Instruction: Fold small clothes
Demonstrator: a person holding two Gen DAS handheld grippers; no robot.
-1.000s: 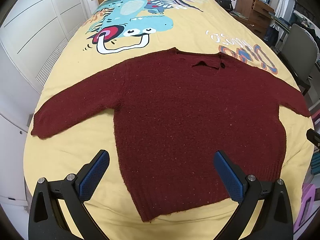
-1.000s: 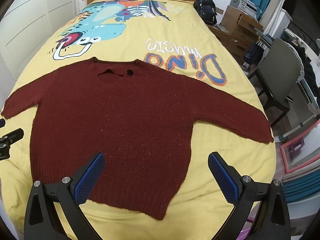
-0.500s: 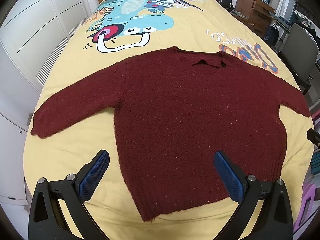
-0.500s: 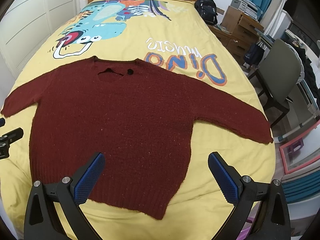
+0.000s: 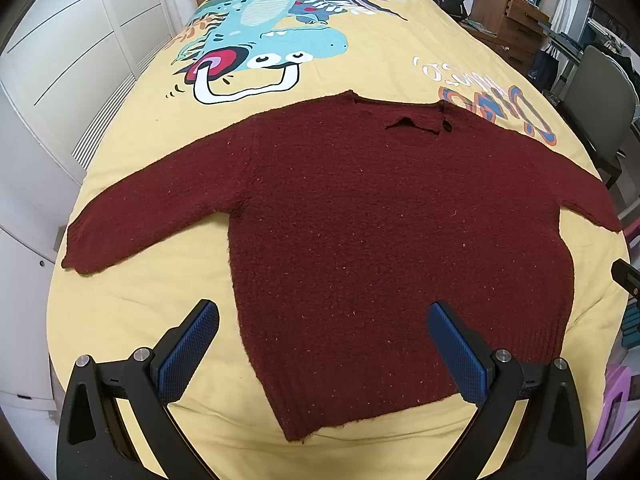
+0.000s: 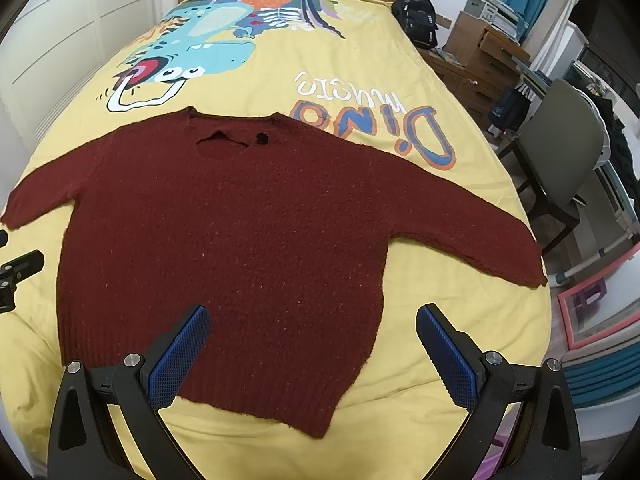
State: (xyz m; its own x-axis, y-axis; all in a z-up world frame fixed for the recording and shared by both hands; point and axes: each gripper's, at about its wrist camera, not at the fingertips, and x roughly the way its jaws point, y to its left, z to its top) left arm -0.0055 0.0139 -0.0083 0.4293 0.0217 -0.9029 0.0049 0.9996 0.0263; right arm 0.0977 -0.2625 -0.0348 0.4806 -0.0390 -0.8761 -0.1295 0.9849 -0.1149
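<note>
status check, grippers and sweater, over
Left gripper open, empty. Right gripper open, empty. Maroon sweater flat on bed, sleeves spread, unfolded. Nothing in the way.

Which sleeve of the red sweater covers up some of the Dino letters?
The sleeve of the dark red knitted sweater on the chair side, the right one. Its shoulder covers the edge of the orange-and-blue Dino lettering; the other sleeve lies on plain yellow cover.

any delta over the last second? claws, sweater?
No visible change. Both claws, left and right, stay open above the hem, holding nothing. The dark red sweater lies flat on the yellow bedspread, sleeves spread, as before.
</note>
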